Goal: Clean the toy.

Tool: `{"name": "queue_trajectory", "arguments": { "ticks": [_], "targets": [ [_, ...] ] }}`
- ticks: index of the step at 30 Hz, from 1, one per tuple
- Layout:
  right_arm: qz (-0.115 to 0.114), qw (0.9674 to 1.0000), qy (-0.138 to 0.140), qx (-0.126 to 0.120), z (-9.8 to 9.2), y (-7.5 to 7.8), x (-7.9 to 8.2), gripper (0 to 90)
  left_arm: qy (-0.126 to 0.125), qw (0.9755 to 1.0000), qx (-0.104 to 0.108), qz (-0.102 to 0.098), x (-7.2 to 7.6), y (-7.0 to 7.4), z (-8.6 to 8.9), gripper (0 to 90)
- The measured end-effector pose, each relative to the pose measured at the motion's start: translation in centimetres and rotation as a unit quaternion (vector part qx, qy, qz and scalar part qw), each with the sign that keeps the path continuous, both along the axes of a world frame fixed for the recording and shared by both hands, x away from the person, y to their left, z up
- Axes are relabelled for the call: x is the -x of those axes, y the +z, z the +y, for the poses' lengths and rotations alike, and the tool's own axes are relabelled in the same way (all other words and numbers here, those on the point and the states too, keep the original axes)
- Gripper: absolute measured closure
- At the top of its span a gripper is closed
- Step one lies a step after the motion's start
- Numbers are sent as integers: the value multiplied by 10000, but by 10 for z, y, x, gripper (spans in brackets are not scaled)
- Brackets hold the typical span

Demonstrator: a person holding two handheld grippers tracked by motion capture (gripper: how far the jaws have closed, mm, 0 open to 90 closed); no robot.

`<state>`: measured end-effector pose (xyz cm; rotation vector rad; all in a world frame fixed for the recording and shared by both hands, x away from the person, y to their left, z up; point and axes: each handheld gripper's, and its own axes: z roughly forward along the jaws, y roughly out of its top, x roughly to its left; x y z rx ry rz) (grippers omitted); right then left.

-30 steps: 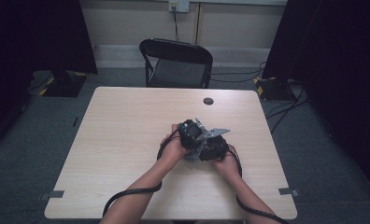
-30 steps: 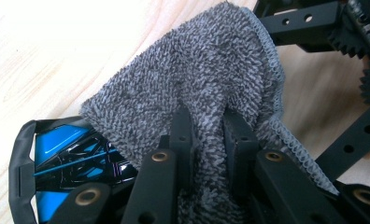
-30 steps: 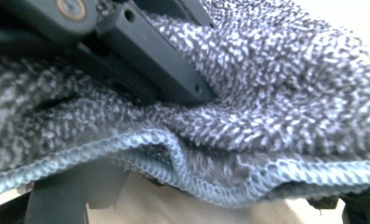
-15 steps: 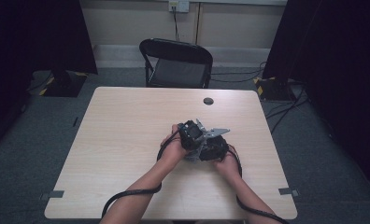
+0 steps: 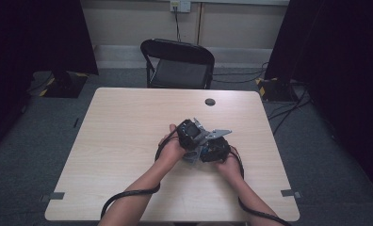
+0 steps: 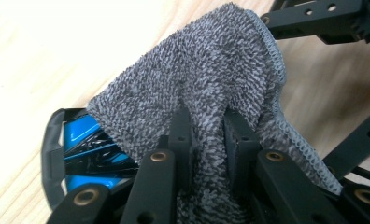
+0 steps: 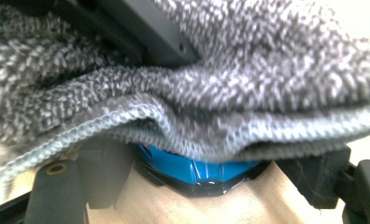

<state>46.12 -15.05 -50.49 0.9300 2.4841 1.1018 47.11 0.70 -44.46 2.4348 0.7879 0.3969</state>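
A grey terry cloth (image 6: 211, 70) lies draped over a blue and black object (image 6: 82, 135) on the table. My left gripper (image 6: 206, 135) is shut on a bunched fold of the cloth. In the right gripper view the cloth (image 7: 267, 84) hangs over the blue object (image 7: 192, 168), and my right gripper (image 7: 204, 182) has its jaws set wide against the object's two sides. A black bar of the left gripper (image 7: 141, 32) crosses above the cloth. From the high view both grippers, left (image 5: 190, 135) and right (image 5: 215, 149), meet at the table's middle, hands close together.
The pale wooden table (image 5: 128, 122) has a small dark round spot (image 5: 210, 101) near its far edge. A black folding chair (image 5: 177, 63) stands behind the table. Cables trail from both grippers off the near edge.
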Motion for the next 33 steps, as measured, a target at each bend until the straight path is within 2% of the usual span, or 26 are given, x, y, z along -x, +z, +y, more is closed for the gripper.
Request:
{"name": "queue_trajectory", "arguments": {
  "ticks": [4,15,25,33],
  "targets": [
    [4,10000,1,4,0,0,0,238,184,9998,48,3,-5,1,8,756],
    [0,10000,4,4,0,0,0,238,427,9991,47,37,-17,2,23,756],
    [-2,10000,3,2,0,0,0,238,776,9968,141,123,-30,1,41,755],
    [-1,10000,4,1,0,0,0,238,895,9958,165,138,-36,2,44,755]
  ]
}}
